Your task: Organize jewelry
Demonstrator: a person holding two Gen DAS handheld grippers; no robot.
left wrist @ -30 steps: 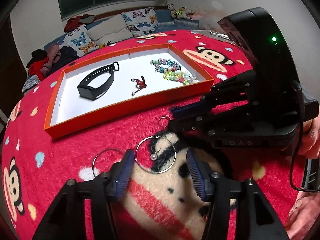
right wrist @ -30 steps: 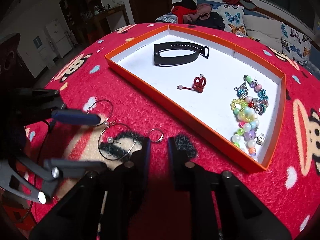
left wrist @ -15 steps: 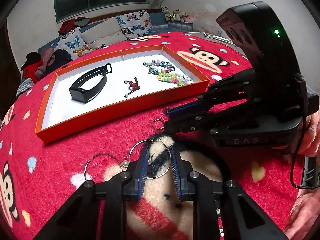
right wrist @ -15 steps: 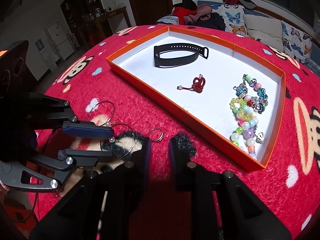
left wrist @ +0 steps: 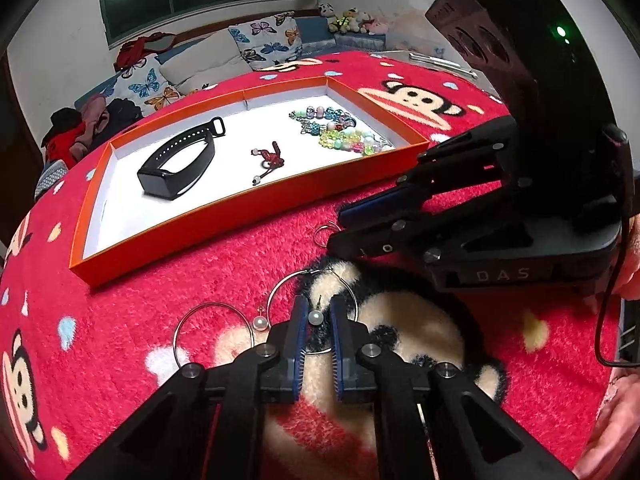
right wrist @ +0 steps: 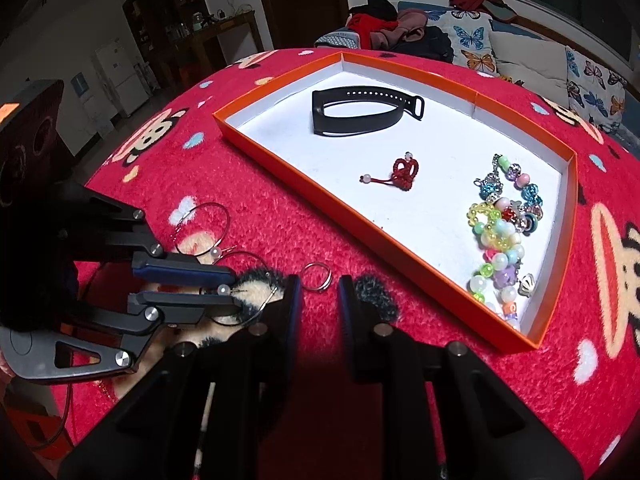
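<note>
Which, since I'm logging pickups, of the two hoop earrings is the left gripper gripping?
The hoop earring nearer the orange tray: its pearl is pinched between the left gripper's just-closed jaws. The other hoop earring lies free beside it.

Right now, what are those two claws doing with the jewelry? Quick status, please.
Left gripper just closed on pearl hoop earring. Right gripper empty, beside small ring. Second hoop loose. Path to tray clear.

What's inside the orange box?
Inside the orange box: a black wristband, a little red knot charm and colourful bead bracelets. The near wall hides a strip of its floor.
</note>
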